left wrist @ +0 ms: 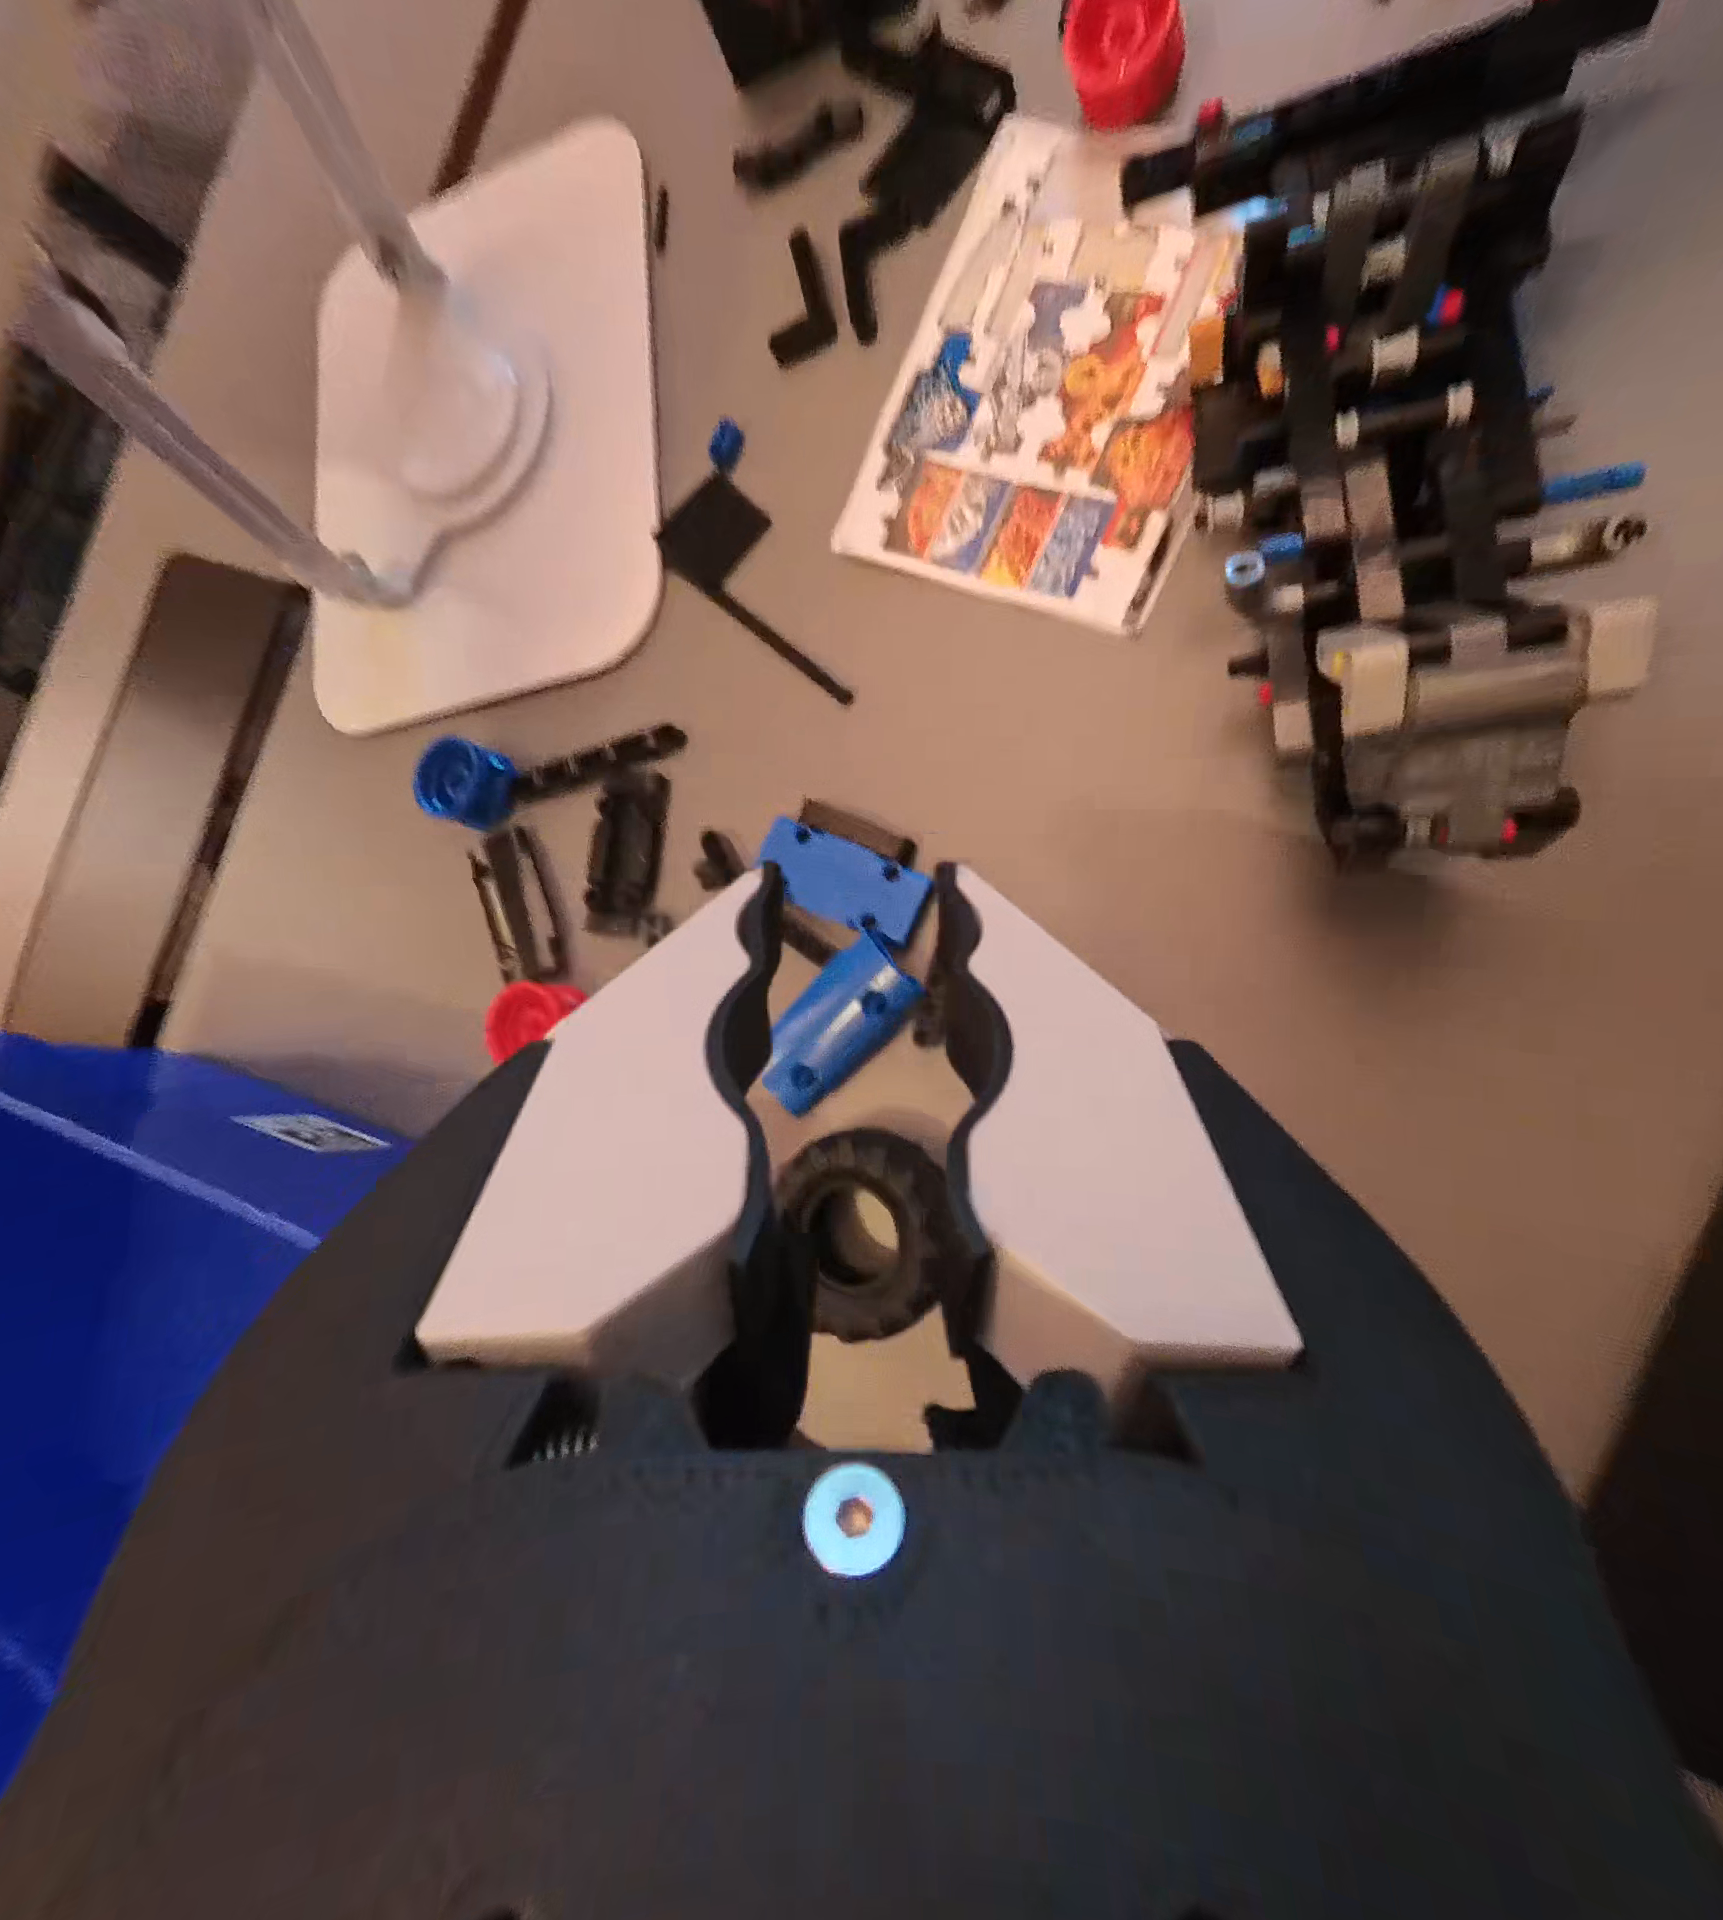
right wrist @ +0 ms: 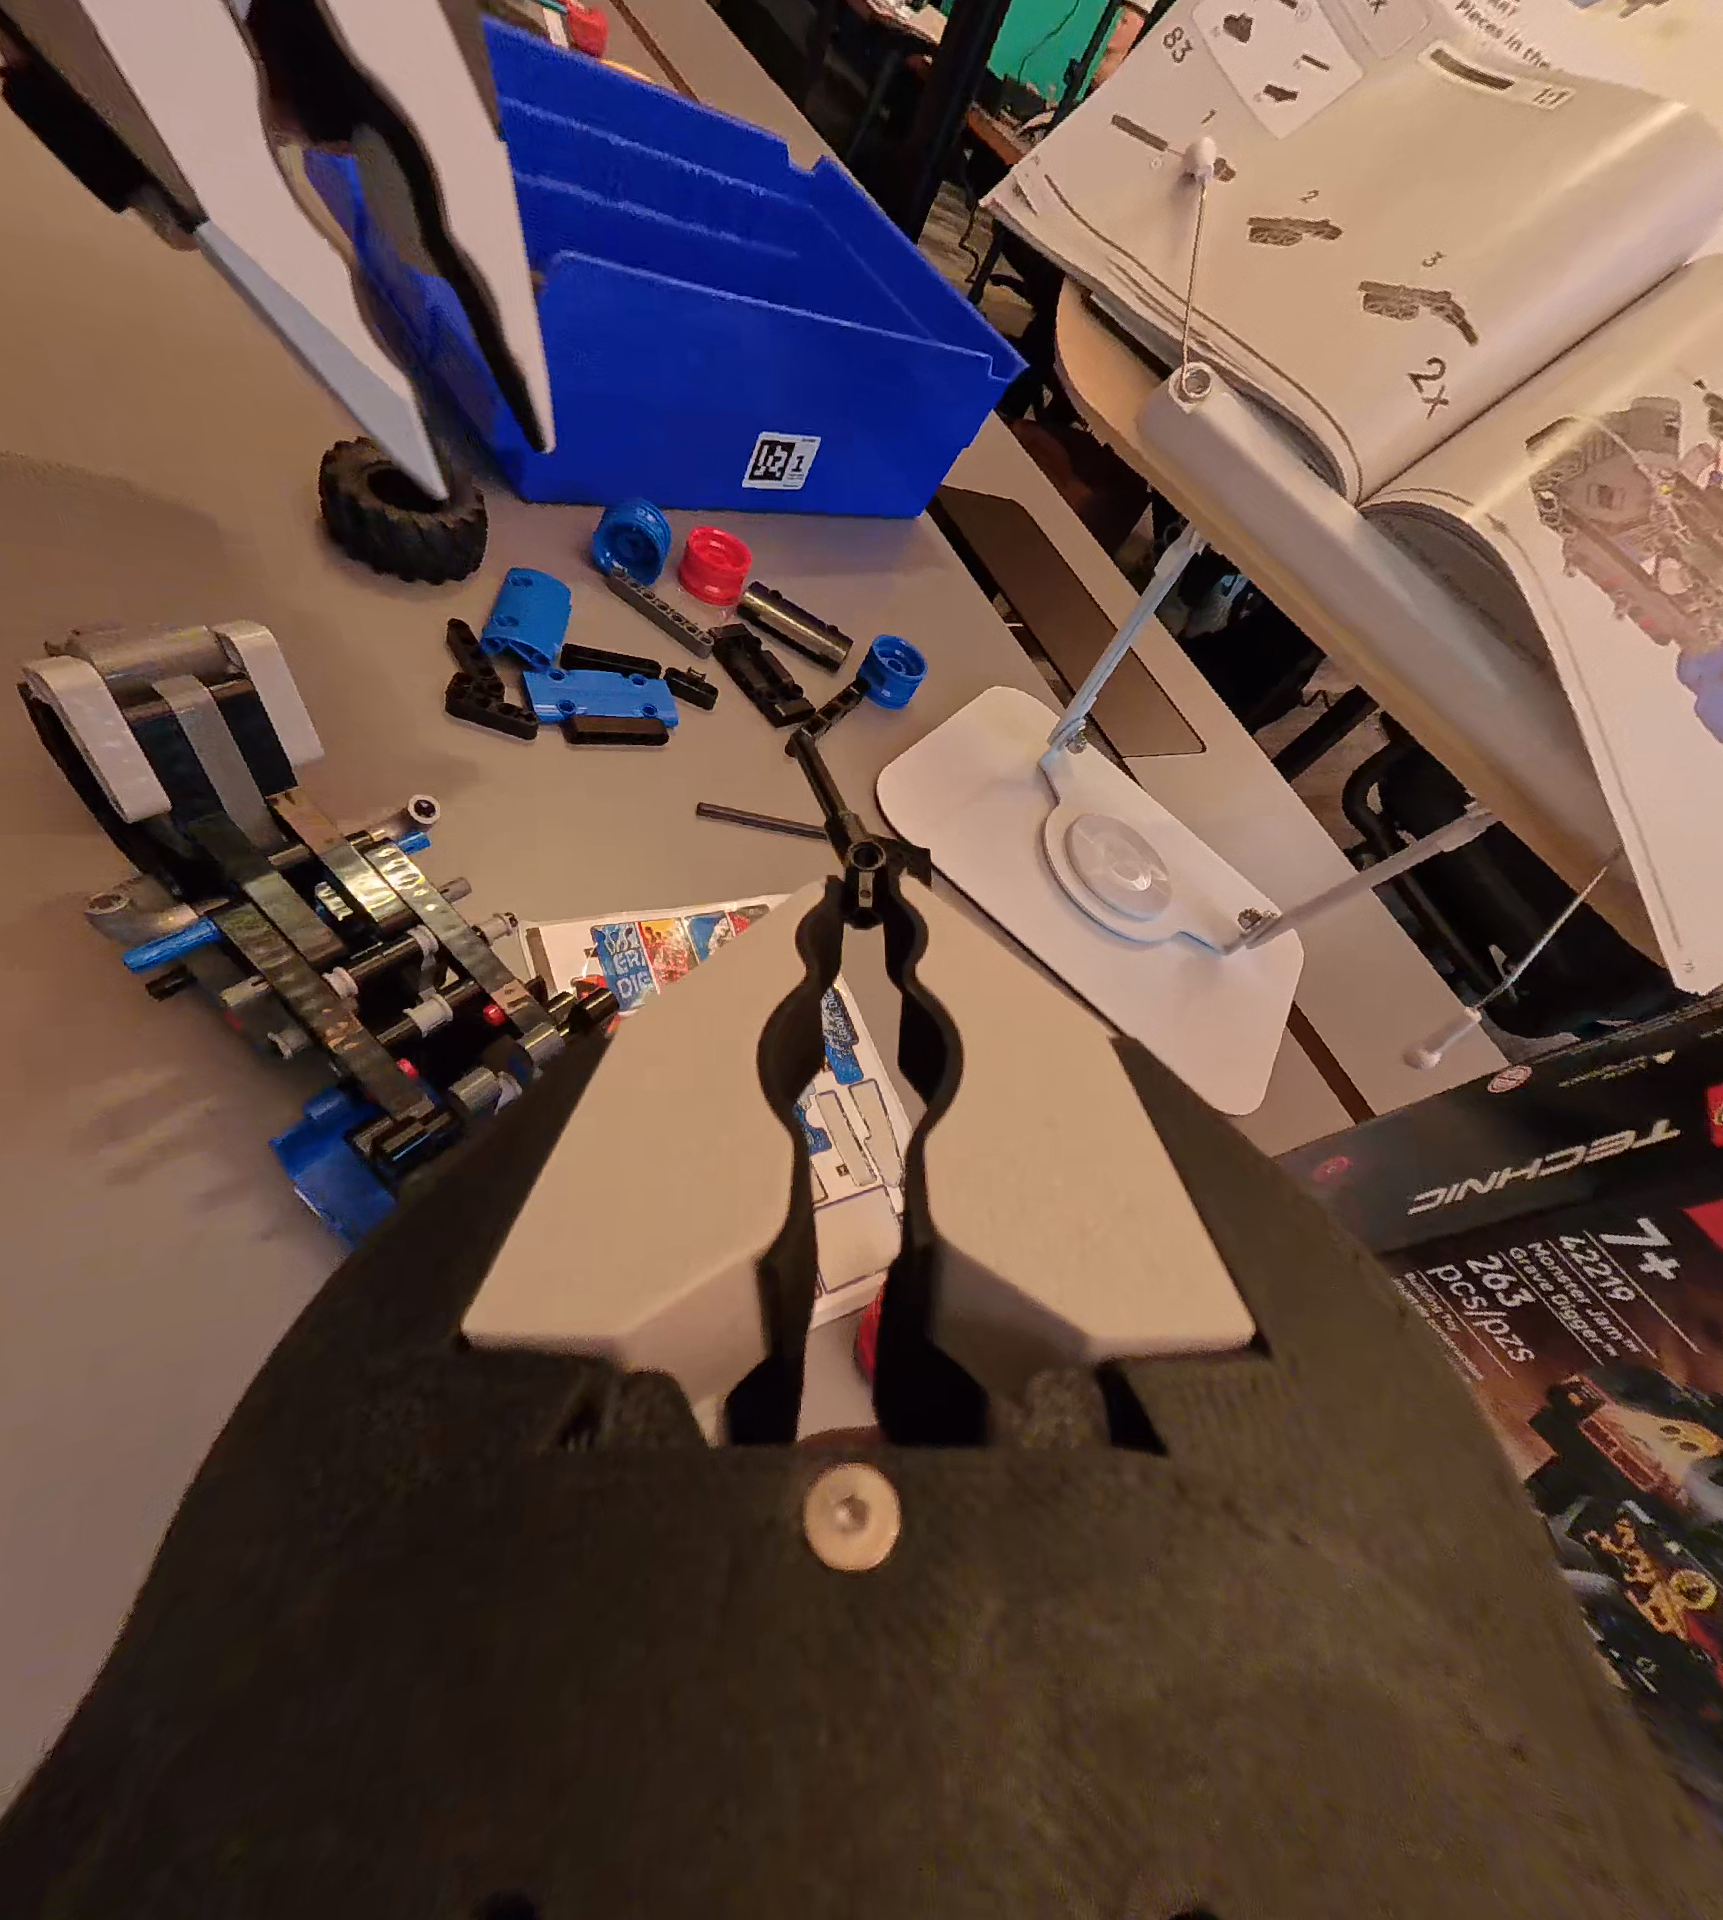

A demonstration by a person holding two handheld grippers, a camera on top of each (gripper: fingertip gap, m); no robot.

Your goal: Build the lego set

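My right hand-held gripper [right wrist: 865, 902] pinches a thin black axle piece [right wrist: 841, 805] at its tips. My left hand-held gripper [left wrist: 855, 883] hangs released above blue panels [left wrist: 841, 883]. The half-built black-and-grey lego truck [right wrist: 296, 914] lies on the bench [right wrist: 109, 1299].

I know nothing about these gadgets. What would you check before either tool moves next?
1. Left tool open and empty: ok.
2. Left tool's target: cannot tell; the black tyre and the blue panels both lie under it.
3. Right tool empty: cannot tell; a black flag piece lines up with its tips.
4. Half-built truck apart from the left tool: ok.
5. Instruction book open on its stand: ok.
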